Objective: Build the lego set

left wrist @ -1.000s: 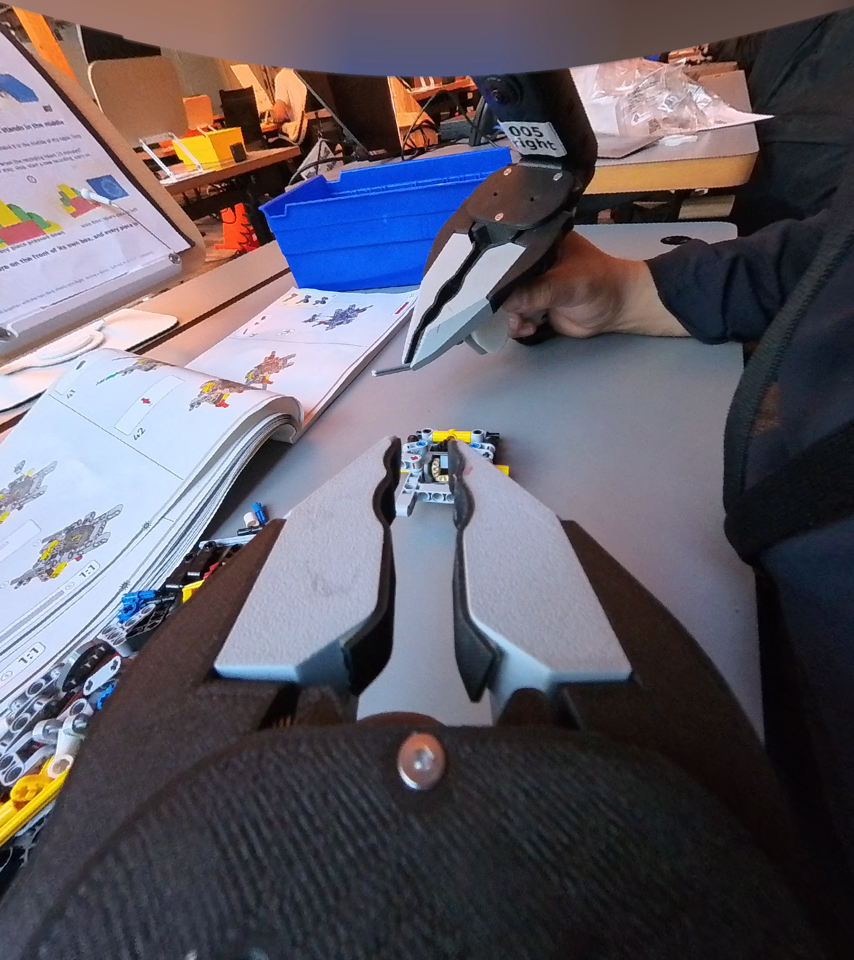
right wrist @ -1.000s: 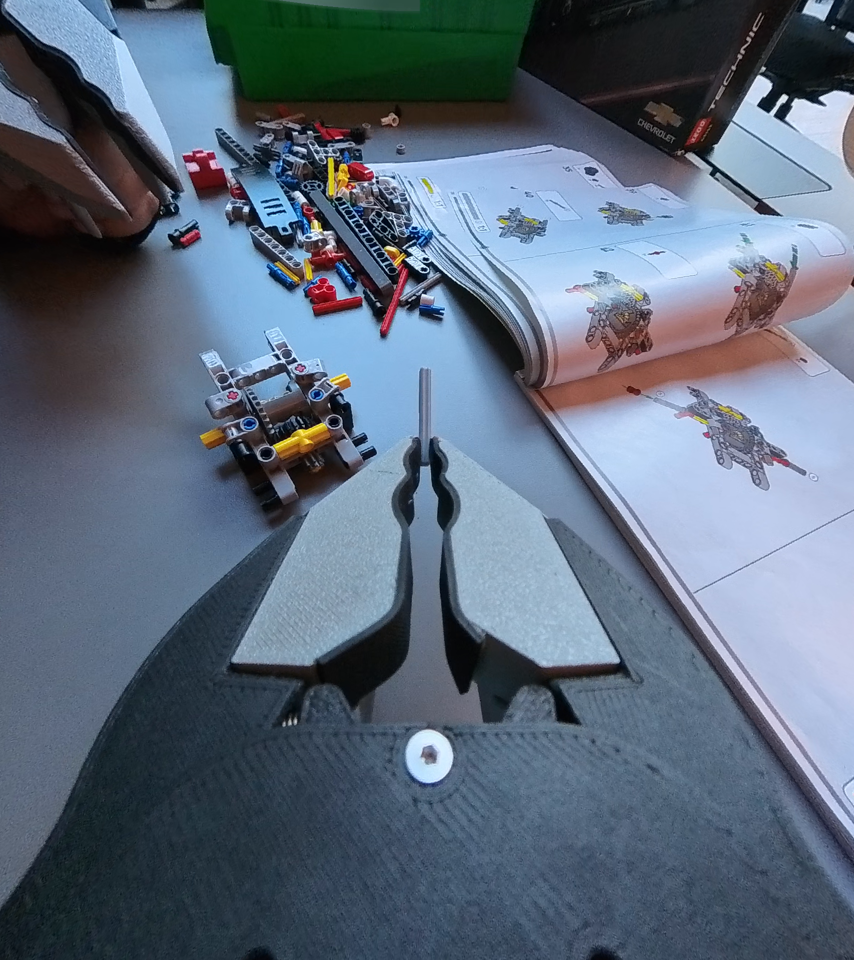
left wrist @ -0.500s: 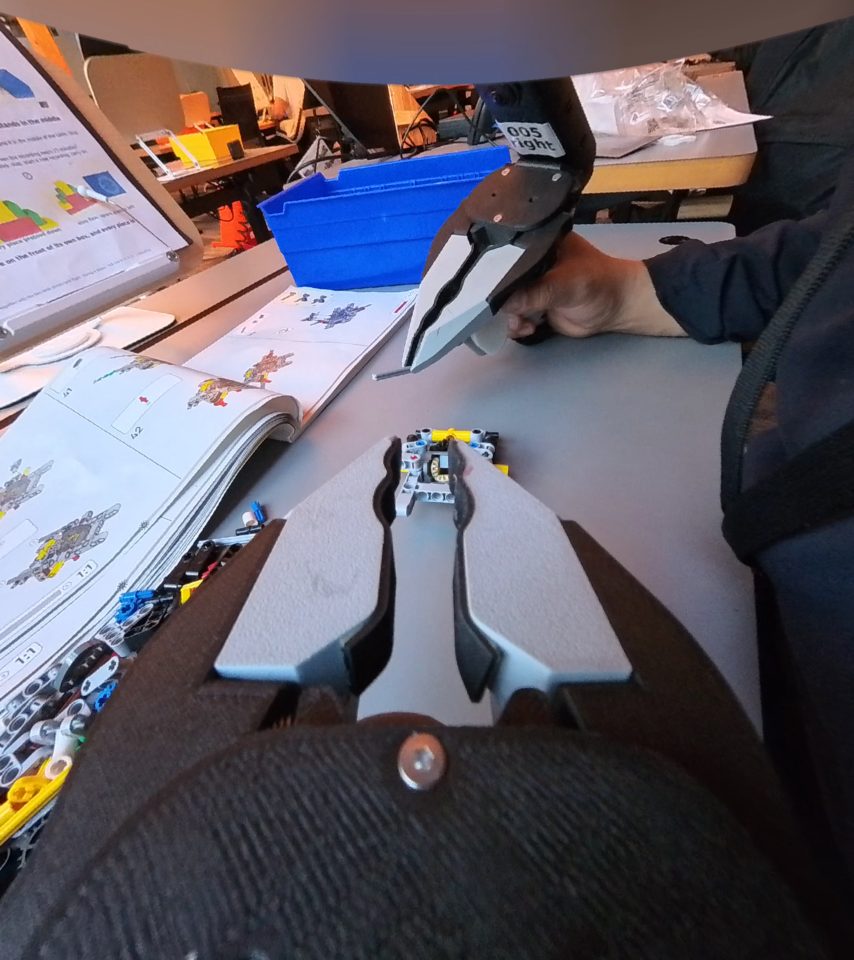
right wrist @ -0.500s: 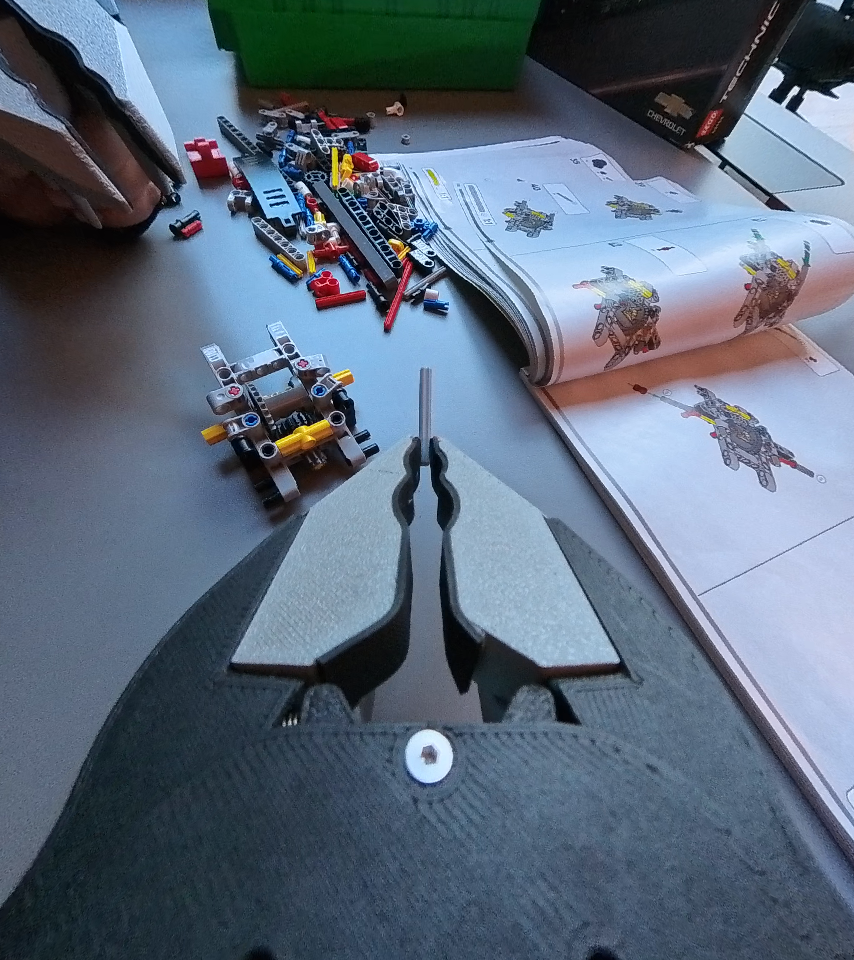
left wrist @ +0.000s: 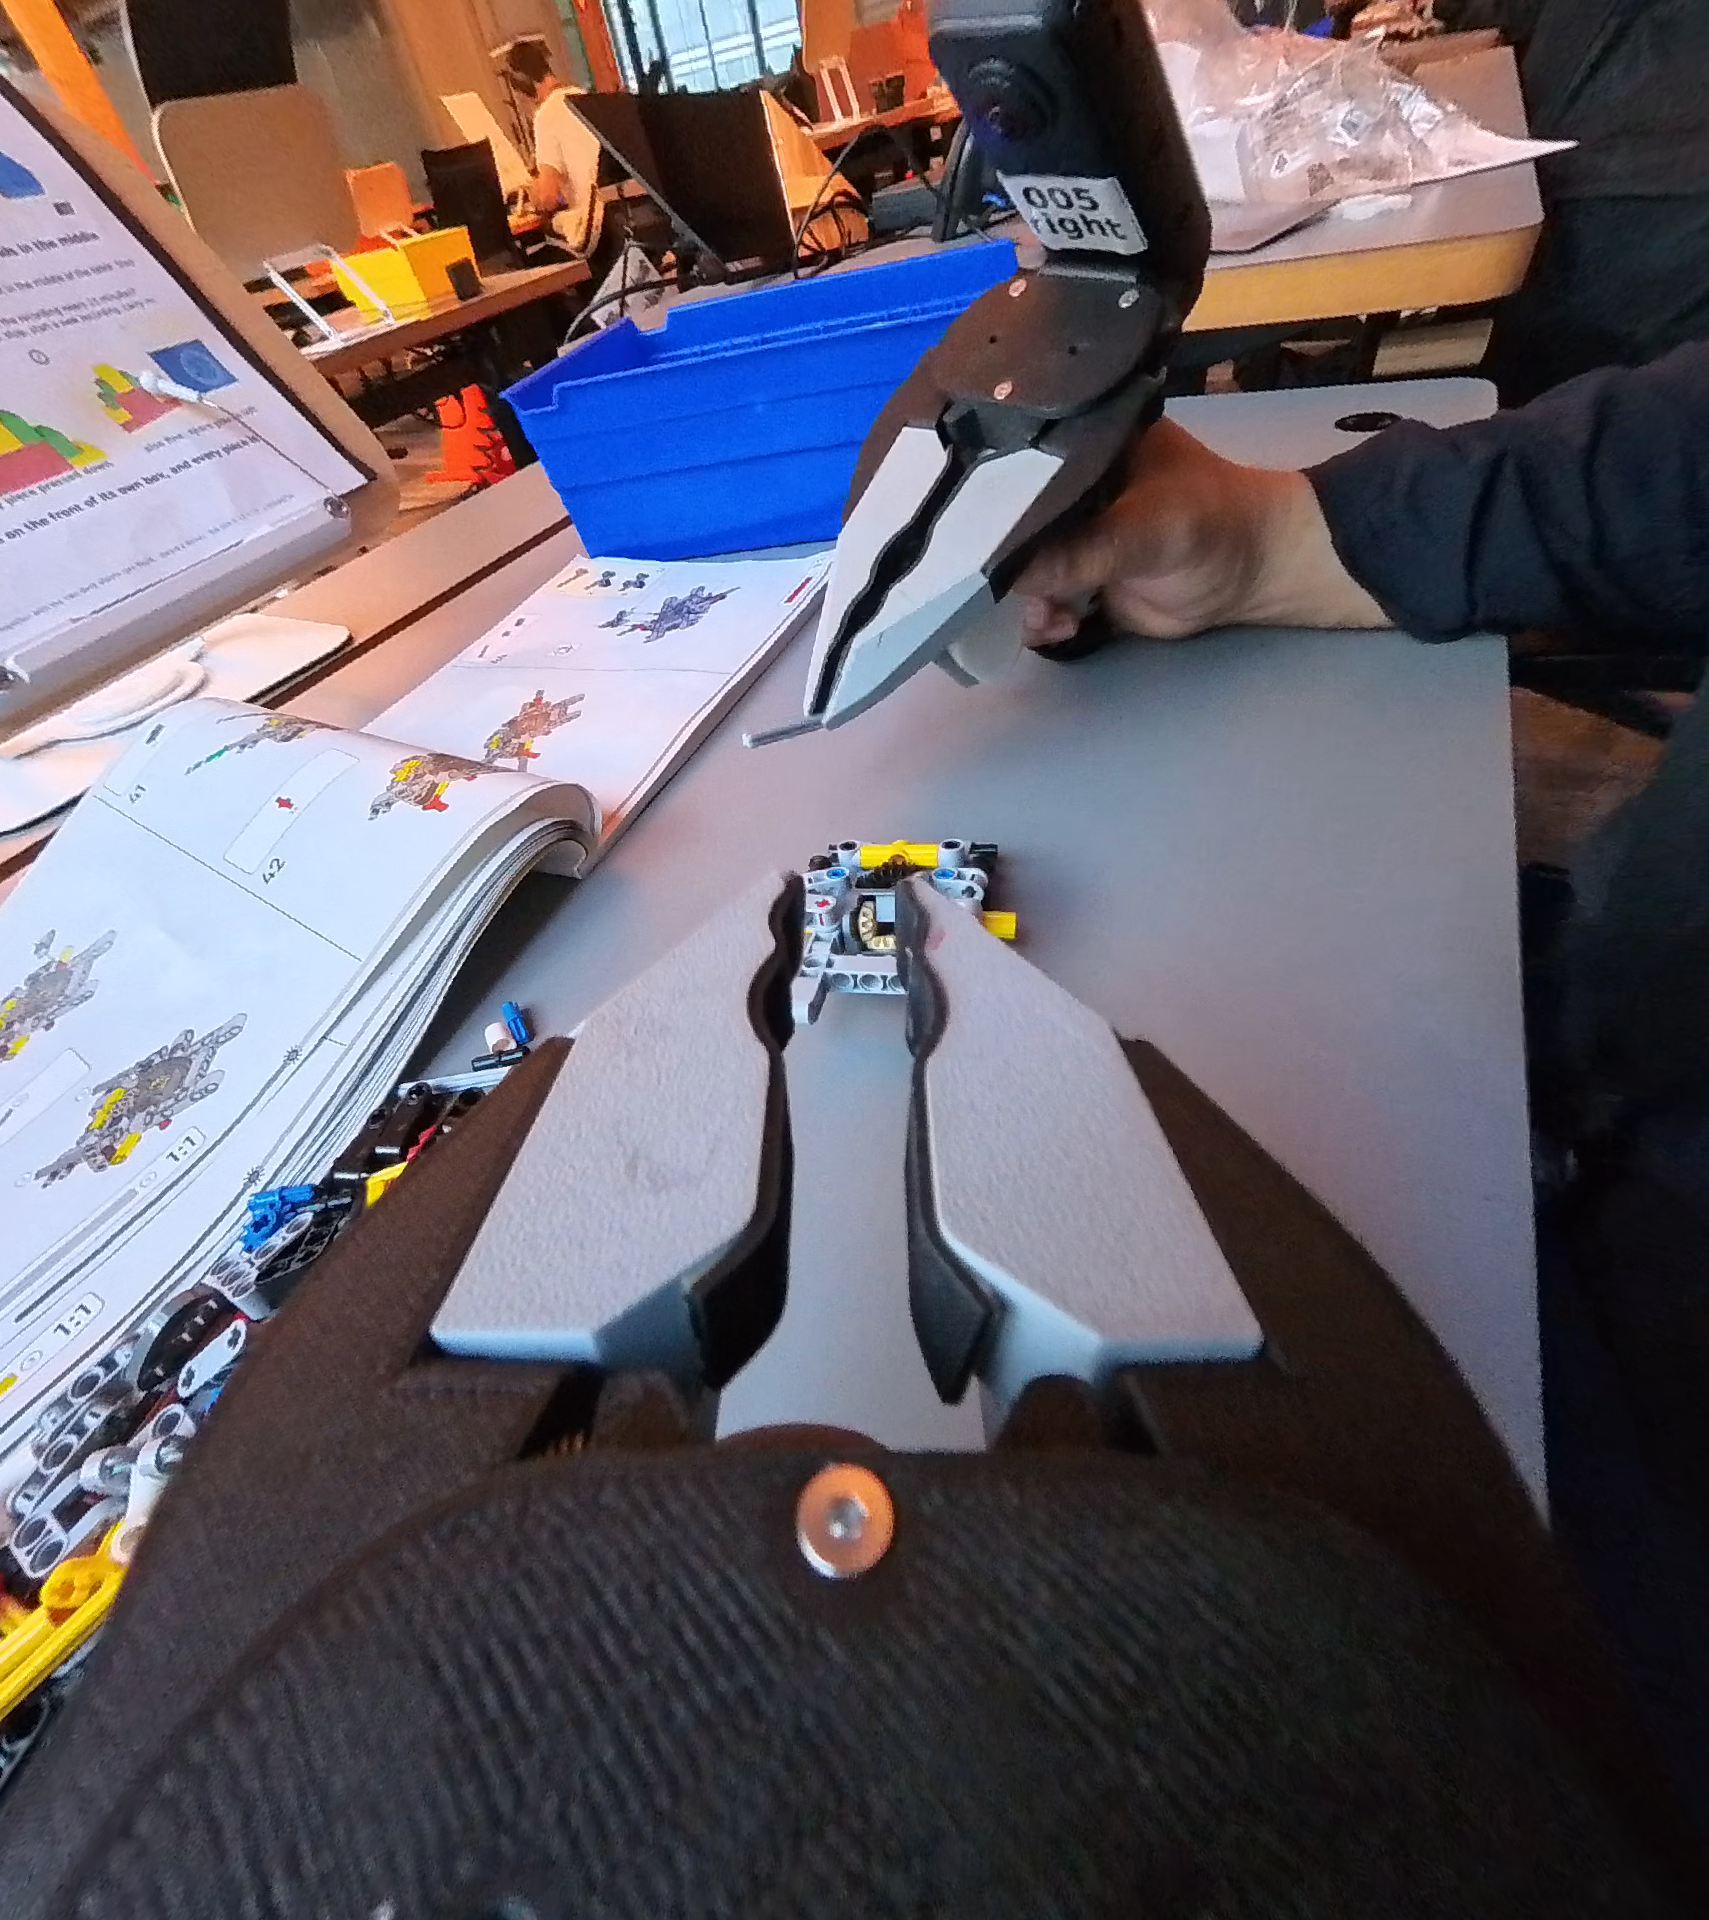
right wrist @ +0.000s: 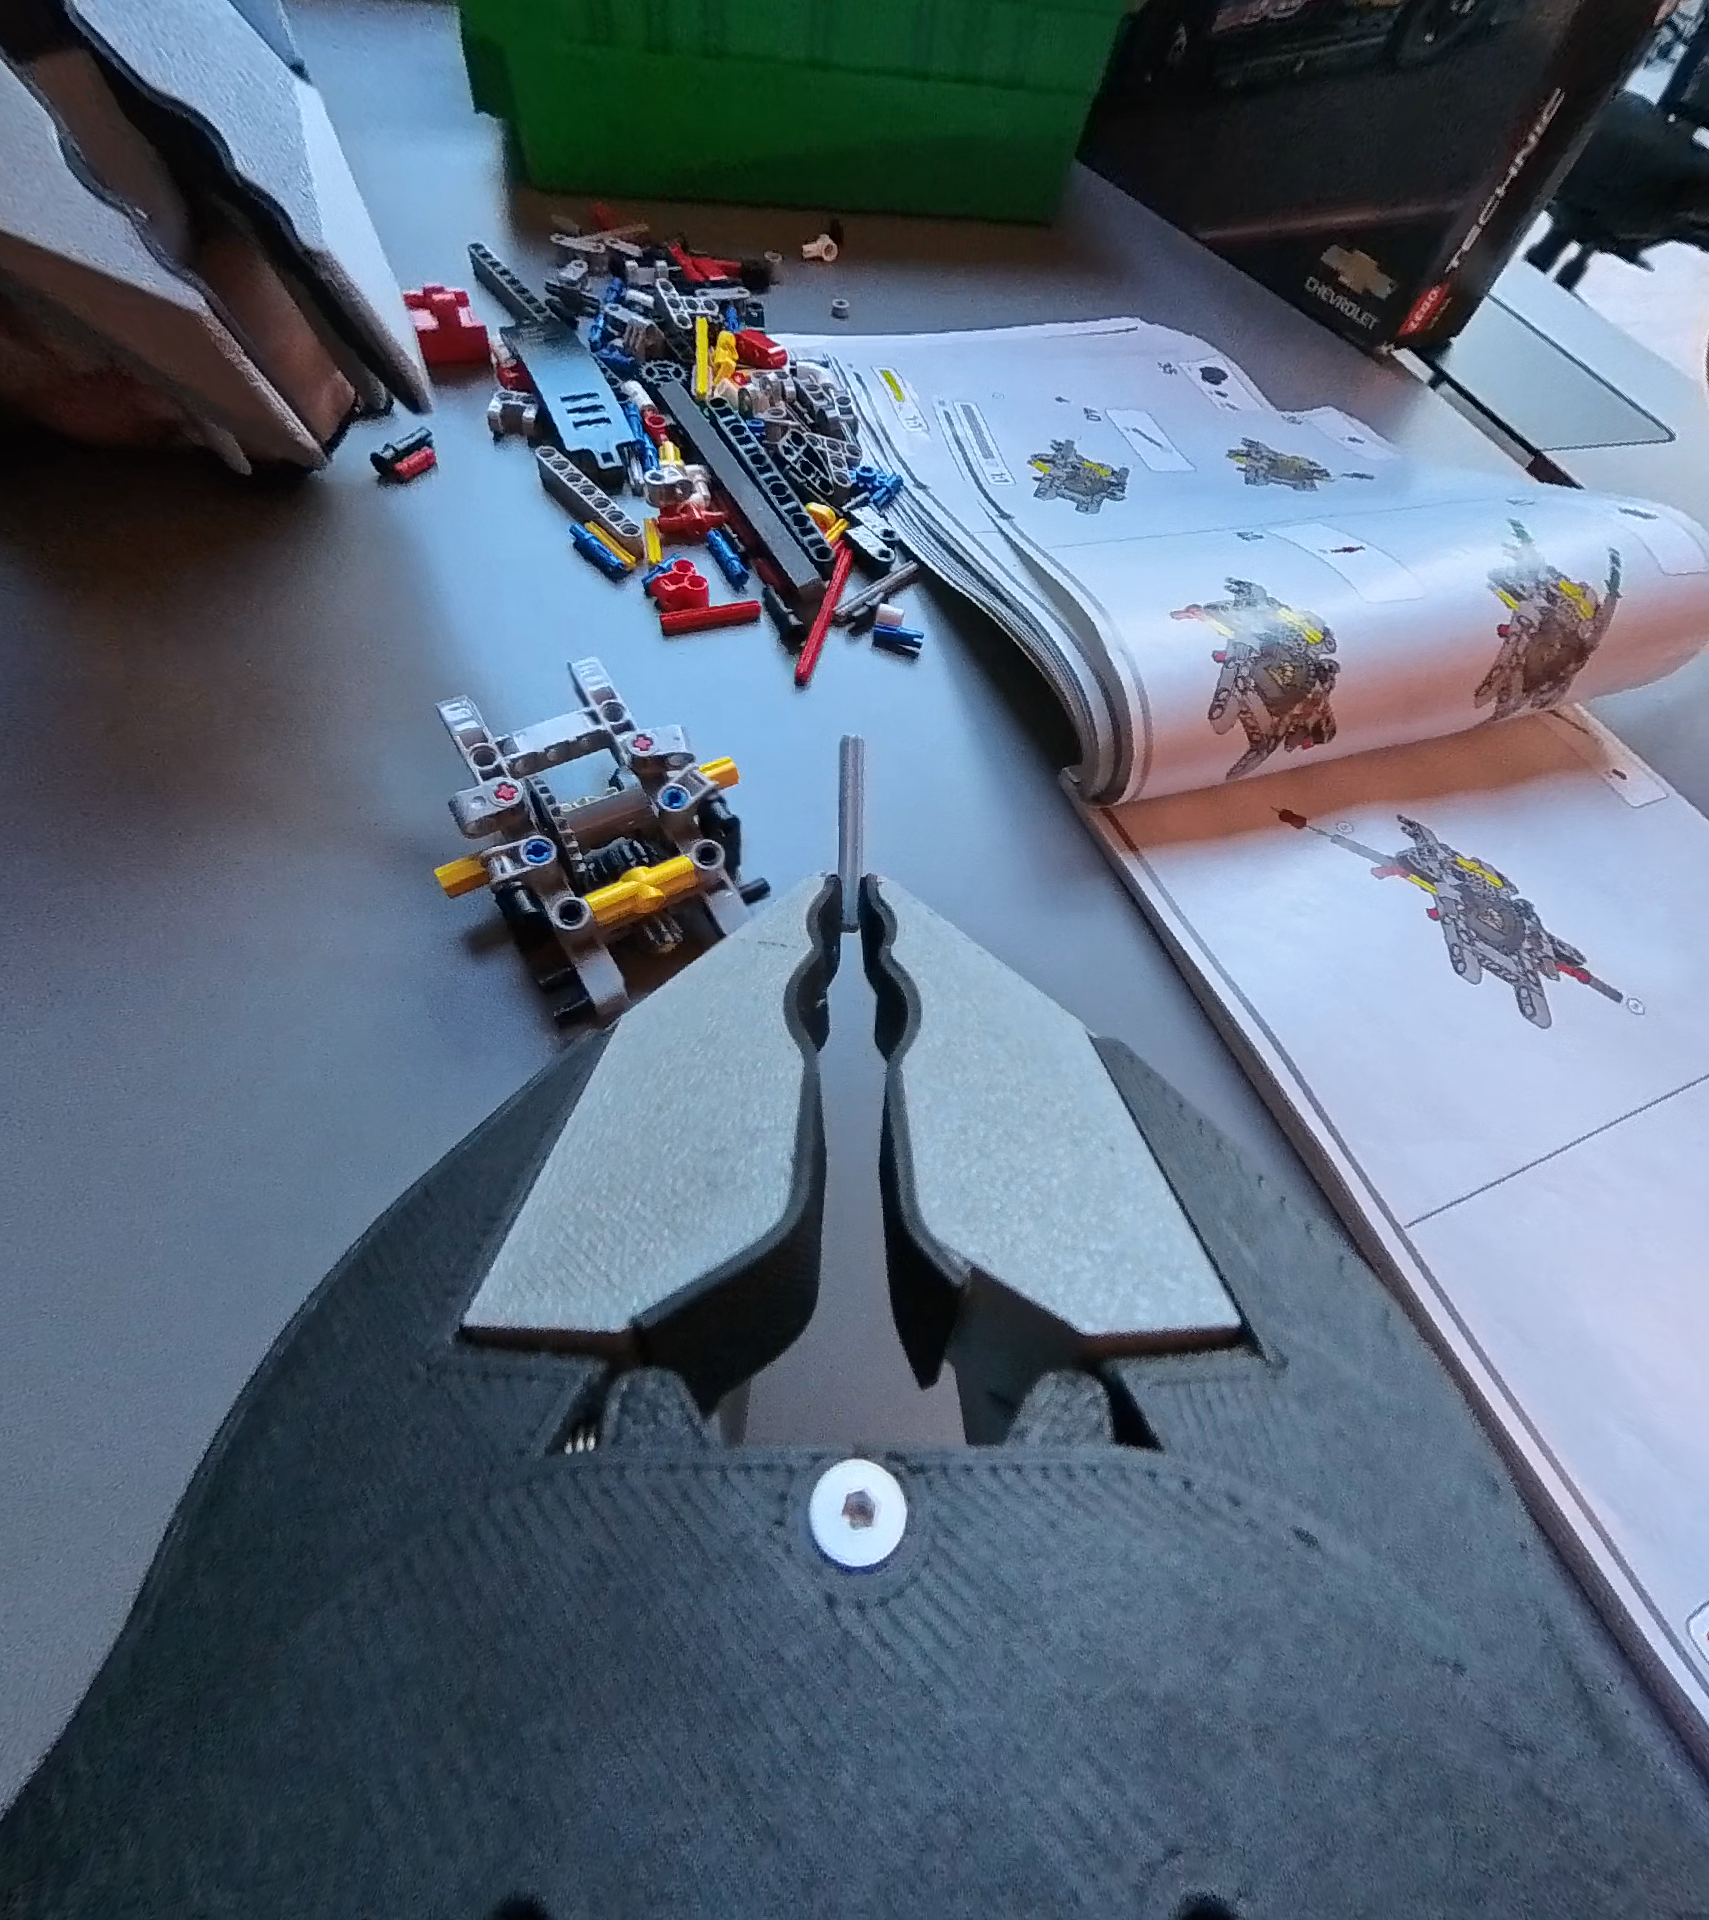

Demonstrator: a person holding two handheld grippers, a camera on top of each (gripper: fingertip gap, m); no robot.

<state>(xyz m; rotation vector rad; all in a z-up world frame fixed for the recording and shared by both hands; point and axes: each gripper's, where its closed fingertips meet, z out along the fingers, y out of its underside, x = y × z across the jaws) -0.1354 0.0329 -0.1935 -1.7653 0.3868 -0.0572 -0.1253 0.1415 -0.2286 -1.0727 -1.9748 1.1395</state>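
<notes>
**Two grippers: one on a grey rod, one empty over the model**

Two handheld grippers over a grey table (left wrist: 1245,935). Right gripper (right wrist: 851,902) has its jaws pinched onto a thin grey rod (right wrist: 851,805), both fingertips pressed on its near end. The rod is straight and slim, plastic-looking; its long axis runs straight ahead along the fingers, and most of its length sticks out past the tips. From the left wrist view it points toward the open booklet (left wrist: 206,935) and tilts slightly down, clear of the table.

Left gripper (left wrist: 850,904) is slightly open and grips nothing. The small brick model (left wrist: 891,894) sits on the table beyond its fingertips, not touched.

The model is a blocky grey frame of holed beams with black gears, yellow cross-pieces, blue and red pins. It lies just left of the rod's tip in the right wrist view, apart from it.

A loose pile of bricks (right wrist: 704,436) lies past the model, beside the booklet's curled glossy pages. Green bin (right wrist: 777,104) and dark box (right wrist: 1349,156) behind; blue bin (left wrist: 746,416) opposite.
</notes>
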